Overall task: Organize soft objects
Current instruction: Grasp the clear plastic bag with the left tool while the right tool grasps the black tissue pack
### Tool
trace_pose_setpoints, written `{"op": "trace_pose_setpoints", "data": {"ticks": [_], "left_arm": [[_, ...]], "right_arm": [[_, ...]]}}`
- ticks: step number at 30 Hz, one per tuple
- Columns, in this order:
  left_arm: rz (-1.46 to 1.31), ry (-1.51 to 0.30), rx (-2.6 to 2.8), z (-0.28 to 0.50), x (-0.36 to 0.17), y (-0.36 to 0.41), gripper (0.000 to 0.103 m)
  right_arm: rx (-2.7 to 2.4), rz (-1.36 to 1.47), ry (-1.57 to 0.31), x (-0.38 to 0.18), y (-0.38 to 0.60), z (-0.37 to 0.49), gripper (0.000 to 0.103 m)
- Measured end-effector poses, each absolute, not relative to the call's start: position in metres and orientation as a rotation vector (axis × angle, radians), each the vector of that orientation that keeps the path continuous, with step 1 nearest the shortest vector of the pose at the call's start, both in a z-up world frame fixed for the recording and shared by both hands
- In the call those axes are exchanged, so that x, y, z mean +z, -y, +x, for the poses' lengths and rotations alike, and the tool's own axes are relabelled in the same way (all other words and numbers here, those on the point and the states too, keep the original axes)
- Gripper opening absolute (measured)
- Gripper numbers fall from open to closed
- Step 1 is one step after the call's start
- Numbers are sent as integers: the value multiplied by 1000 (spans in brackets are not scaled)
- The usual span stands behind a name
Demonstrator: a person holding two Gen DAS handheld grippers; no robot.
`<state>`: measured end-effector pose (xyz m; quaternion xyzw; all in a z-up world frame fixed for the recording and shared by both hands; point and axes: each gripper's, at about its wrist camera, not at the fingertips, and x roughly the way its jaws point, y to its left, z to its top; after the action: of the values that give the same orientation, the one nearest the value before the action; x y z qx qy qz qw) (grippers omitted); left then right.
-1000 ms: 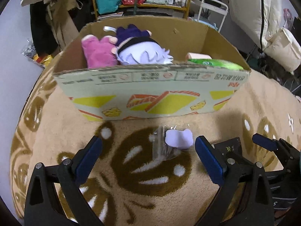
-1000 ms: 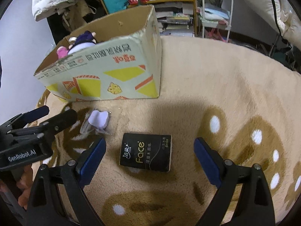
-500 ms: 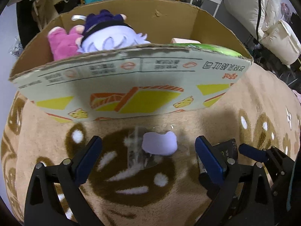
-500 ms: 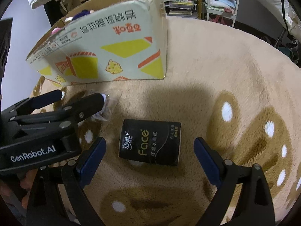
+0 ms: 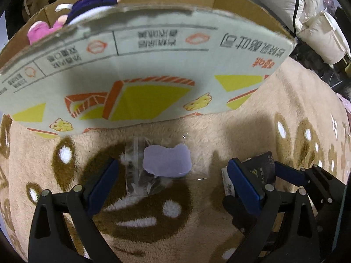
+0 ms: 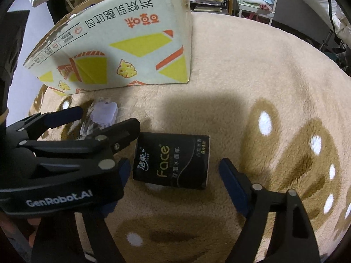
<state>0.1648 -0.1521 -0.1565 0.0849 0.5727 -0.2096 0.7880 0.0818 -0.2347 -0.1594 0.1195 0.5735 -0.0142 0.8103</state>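
Fluffy tan rug [image 5: 219, 230] with brown leaf blobs and white spots covers the whole floor, with shelves and piled bedding blurry at the back.

Going left to right: the cardboard box [image 5: 140, 70] stands on the rug, open at the top, and a pink plush [image 5: 40, 29] plus a purple-and-white plush [image 5: 92, 3] poke over its rim, so some soft stuff is already packed. Just in front of the box lies a small lilac soft thing in a clear plastic bag [image 5: 166, 161]. The left gripper [image 5: 171, 177] sits low over it with jaws spread wide, one blue pad on each side of the bag, not touching it as far as I can tell. Next along is the black Face tissue pack [image 6: 172, 161], flat on the rug, just beside the left gripper's right-hand finger. The right gripper [image 6: 173, 175] frames that pack, jaws also wide, holding nothing.

My read: this is the reach-in step, both hands lined up on their own item. Next move calls for sinking a touch and closing gently. That plastic is slippery and crinkly, so I'd pinch the lilac body, not the loose film, then lift over the box wall.
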Motion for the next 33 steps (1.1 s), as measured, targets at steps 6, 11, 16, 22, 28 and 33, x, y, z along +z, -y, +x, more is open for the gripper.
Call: {"op": "trace_pose_setpoints", "data": {"ticks": [6,11,16,22,28,33], "left_arm": [[192,-1248,-392,172,-164,153,98],[210,-1249,-384,174,-170,158,97],[247,-1237,-379,167,-177,164,95],[255,-1247,-381,161,-182,160,93],[241,-1249,-392,164,-181,153,90],[230,-1247,-389,166,-177,146,89]], "right_arm": [[-30,233,-1227,-162,237,83,83],[-26,217,-1224,-162,229,82,75],[-21,205,-1221,-162,224,84,72],[-20,202,-1220,-161,225,84,72],[-13,194,-1223,-163,227,84,72],[-8,187,-1217,-162,228,84,71]]}}
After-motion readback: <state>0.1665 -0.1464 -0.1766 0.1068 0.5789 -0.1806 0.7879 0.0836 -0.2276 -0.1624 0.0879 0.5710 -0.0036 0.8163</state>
